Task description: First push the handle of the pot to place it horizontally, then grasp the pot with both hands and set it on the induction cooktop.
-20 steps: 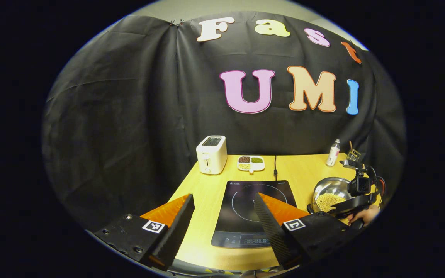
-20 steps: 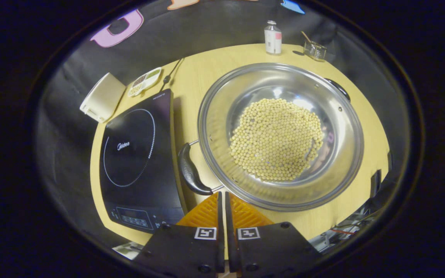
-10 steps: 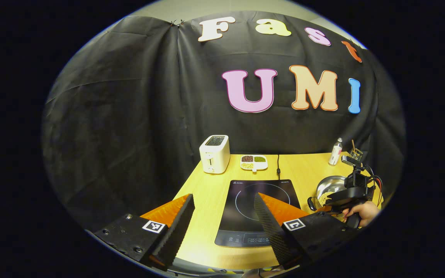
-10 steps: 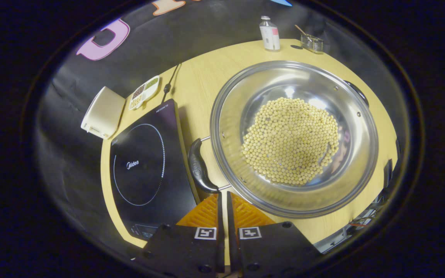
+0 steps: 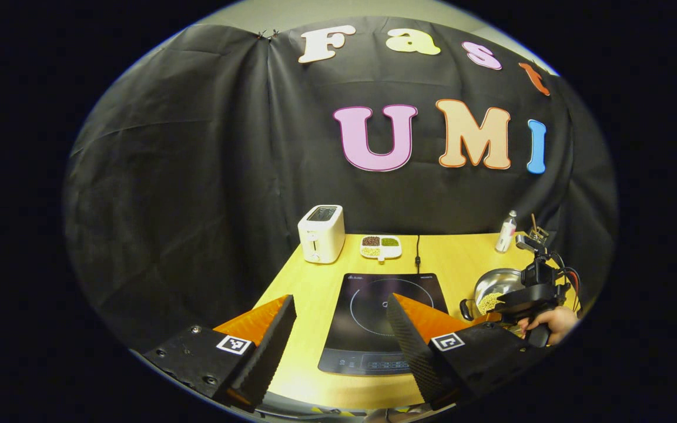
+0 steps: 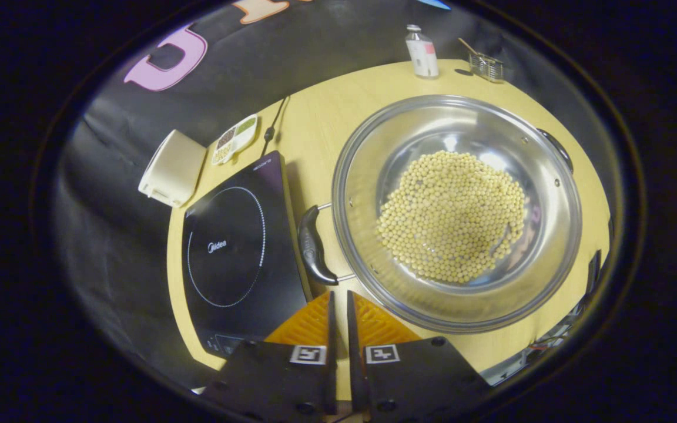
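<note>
Tool in your right hand [image 6: 338, 302] has its fingers nearly closed on nothing, the tips just beside the lower end of the near black handle [image 6: 314, 245] at 9 o'clock on the steel pot [image 6: 456, 208]. Over the last second that handle has swung round from about 7 o'clock, so the push looks nearly complete. The pot, holding soybeans [image 6: 453, 214], sits on the wooden surface [image 6: 327, 117] just beside the induction cooktop [image 6: 238, 247], not on it. Your left tool [image 5: 338, 317] hangs wide open above the cooktop's near edge, so the two-handed lift is not yet begun.
</note>
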